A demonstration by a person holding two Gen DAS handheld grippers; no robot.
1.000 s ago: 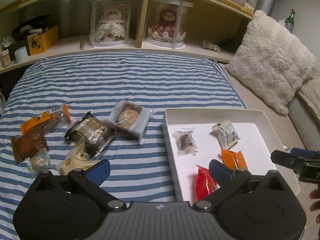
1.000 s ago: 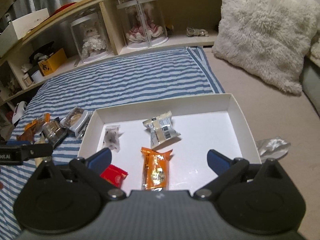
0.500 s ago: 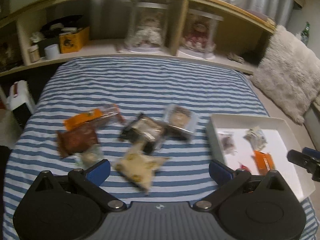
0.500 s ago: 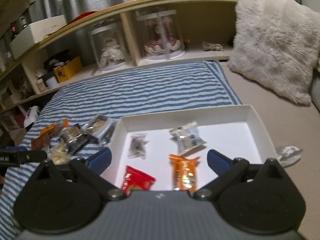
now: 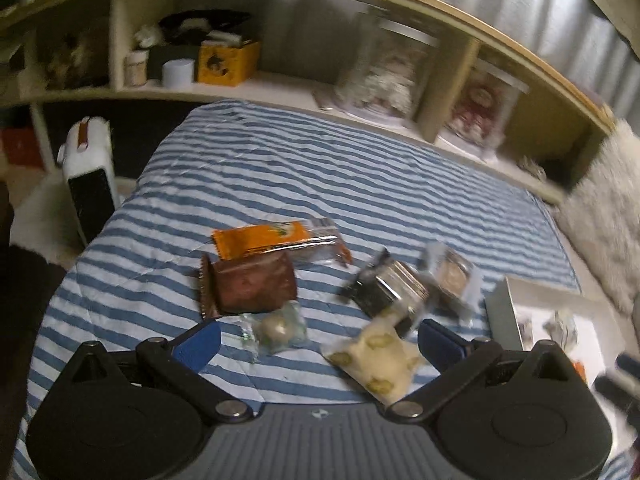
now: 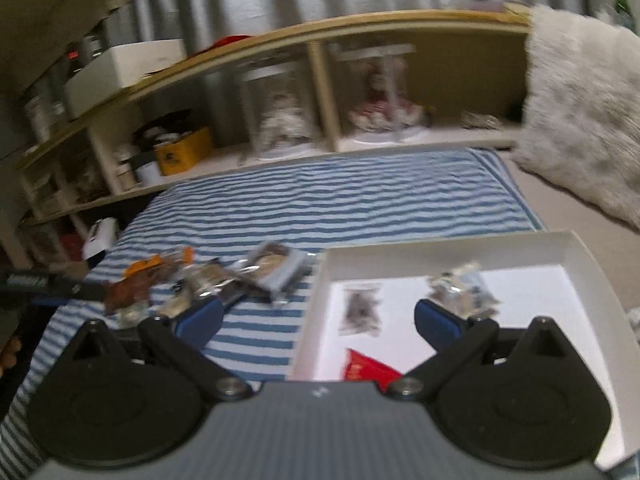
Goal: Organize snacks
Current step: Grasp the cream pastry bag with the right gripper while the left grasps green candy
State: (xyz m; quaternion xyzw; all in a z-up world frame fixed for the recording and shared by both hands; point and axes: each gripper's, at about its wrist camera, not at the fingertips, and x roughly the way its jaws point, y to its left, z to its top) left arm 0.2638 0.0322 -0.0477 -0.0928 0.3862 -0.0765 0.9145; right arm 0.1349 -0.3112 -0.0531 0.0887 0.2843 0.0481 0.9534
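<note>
Jaws on both my left gripper and right gripper stand wide apart, holding nothing. Loose snacks lie mid-frame on the striped bed in the left view. At lower right of the right view, a white box holds four more packets, blurred.

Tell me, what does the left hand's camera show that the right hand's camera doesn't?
Only the left wrist view shows the pale yellow packet and the small clear-wrapped round sweet plainly, lying just ahead of the open left gripper. Only the right wrist view shows the red packet inside the white box. Both show the striped blanket, the orange packet and the shelf.
</note>
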